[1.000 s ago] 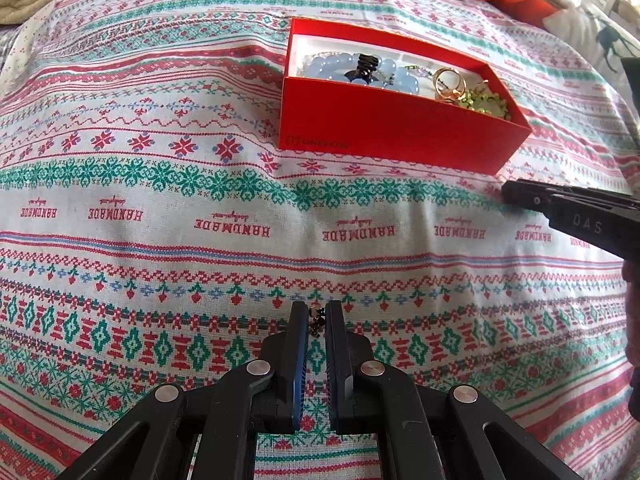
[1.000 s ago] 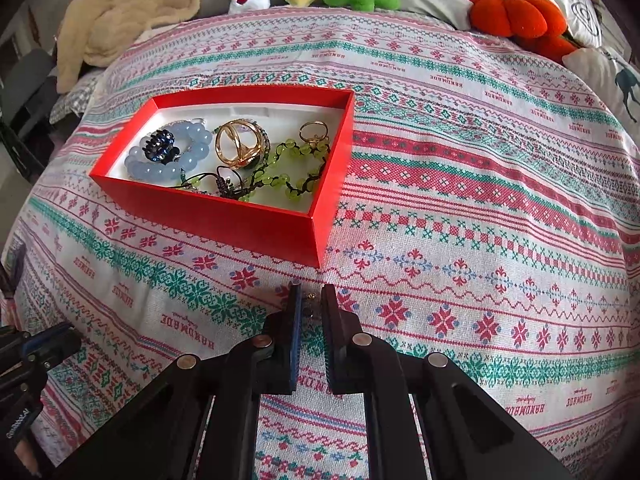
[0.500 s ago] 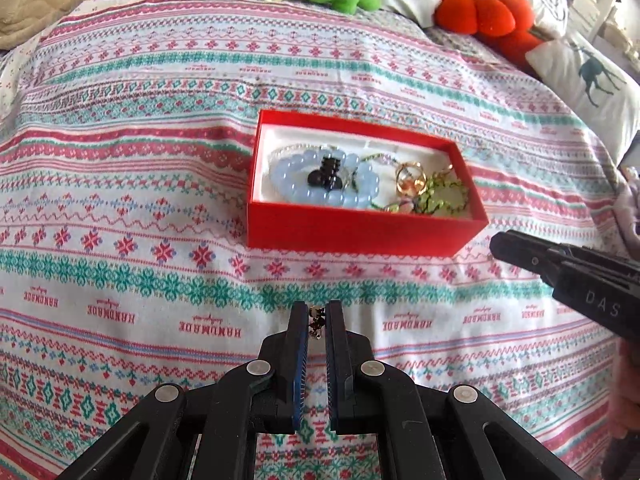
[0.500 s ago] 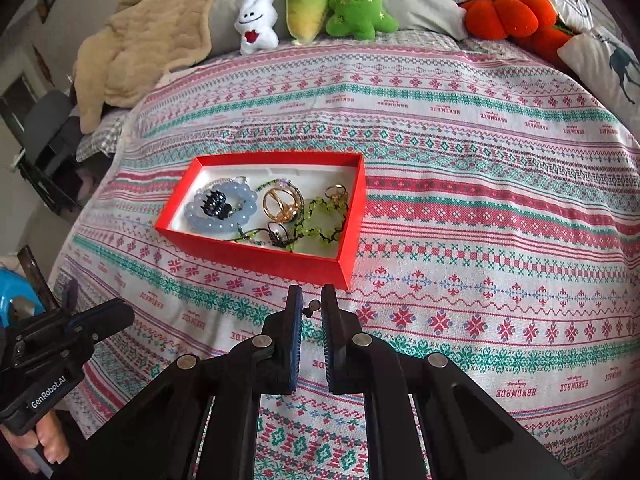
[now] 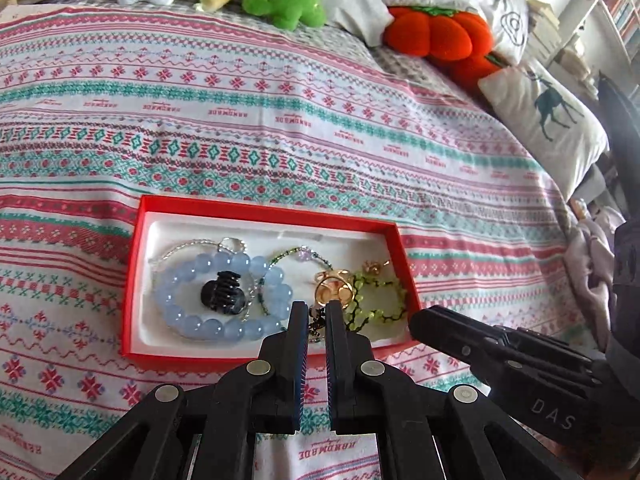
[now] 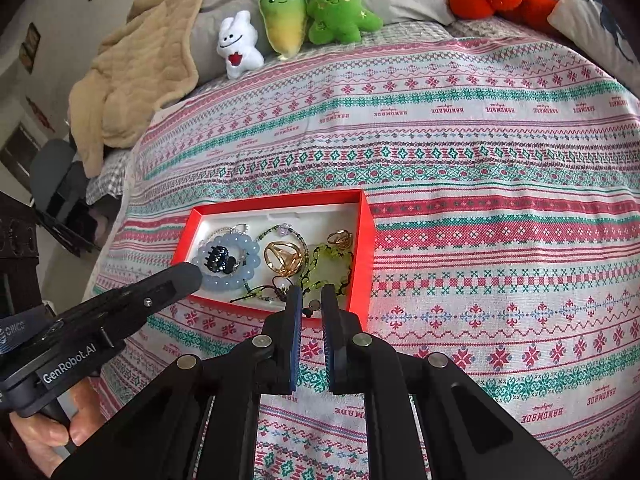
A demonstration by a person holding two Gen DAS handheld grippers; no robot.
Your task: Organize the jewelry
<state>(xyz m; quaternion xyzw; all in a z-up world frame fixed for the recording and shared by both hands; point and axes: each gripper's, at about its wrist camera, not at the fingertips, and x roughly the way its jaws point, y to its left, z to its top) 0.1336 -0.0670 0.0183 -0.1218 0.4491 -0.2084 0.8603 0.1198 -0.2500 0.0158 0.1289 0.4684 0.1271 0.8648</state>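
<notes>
A red box (image 5: 132, 280) (image 6: 366, 248) with a white lining lies on the patterned bedspread. It holds a blue bead bracelet (image 5: 188, 312) (image 6: 248, 268), a black hair clip (image 5: 222, 296) (image 6: 218, 260), gold rings (image 5: 334, 292) (image 6: 282, 258) and a green bead bracelet (image 5: 380, 300) (image 6: 328, 268). My left gripper (image 5: 317, 318) is shut on a small dark jewelry piece (image 5: 317, 322) above the box's near edge. My right gripper (image 6: 308, 300) is shut on a small dark piece (image 6: 310, 309) over the box's near right corner.
Plush toys (image 6: 280, 20) and an orange pumpkin cushion (image 5: 436, 32) line the bed's far end, with a beige blanket (image 6: 132, 80) at the far left. A deer-print pillow (image 5: 548, 112) lies at the right. The bedspread (image 6: 480, 200) stretches around the box.
Both grippers have moved forward and higher toward the red box, each keeping its small piece. Their tips now overlap the box's near edge.
</notes>
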